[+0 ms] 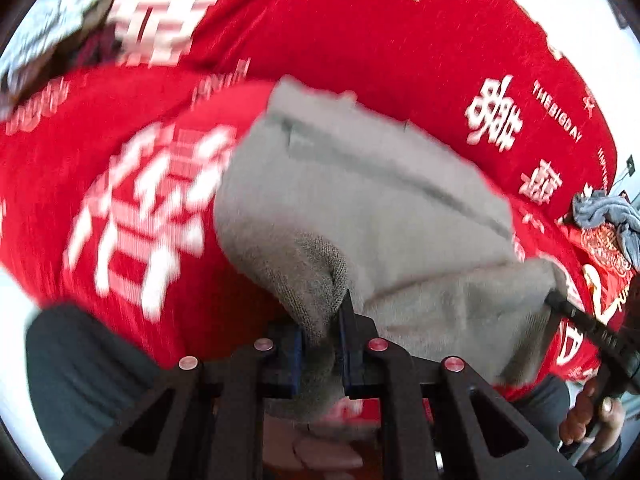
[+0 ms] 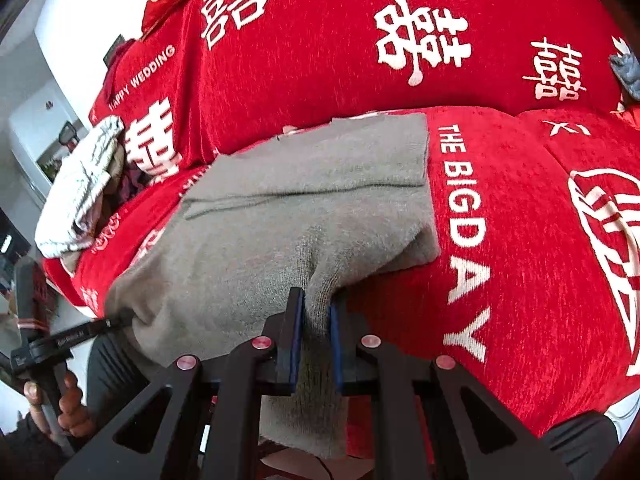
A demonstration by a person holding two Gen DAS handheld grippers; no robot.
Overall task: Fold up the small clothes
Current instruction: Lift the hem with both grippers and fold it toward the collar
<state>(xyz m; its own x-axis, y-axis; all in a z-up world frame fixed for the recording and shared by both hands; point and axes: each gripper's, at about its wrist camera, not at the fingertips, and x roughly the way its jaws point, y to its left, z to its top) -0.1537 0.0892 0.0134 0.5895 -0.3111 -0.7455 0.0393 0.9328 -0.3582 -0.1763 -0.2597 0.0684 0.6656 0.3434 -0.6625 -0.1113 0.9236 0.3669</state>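
A matt grey knitted garment (image 2: 280, 220) with a fuzzy, ribbed surface lies on a red plush cover (image 2: 520, 240) with white print, clamped by matt black plastic grippers (image 2: 316, 332).

Both wrist views look forward, close over the grey garment (image 1: 360, 200) (image 2: 304, 216), sharing the red cover (image 1: 360, 32) (image 2: 340, 48).

The left tongs (image 1: 322, 344) are clamped on a bunched corner of the grey garment (image 1: 360, 200) with blue pads pressing both sides, while the right tongs (image 2: 316, 340) pinch another corner of it the same way, each tool gripped by a bare hand (image 2: 60, 404).
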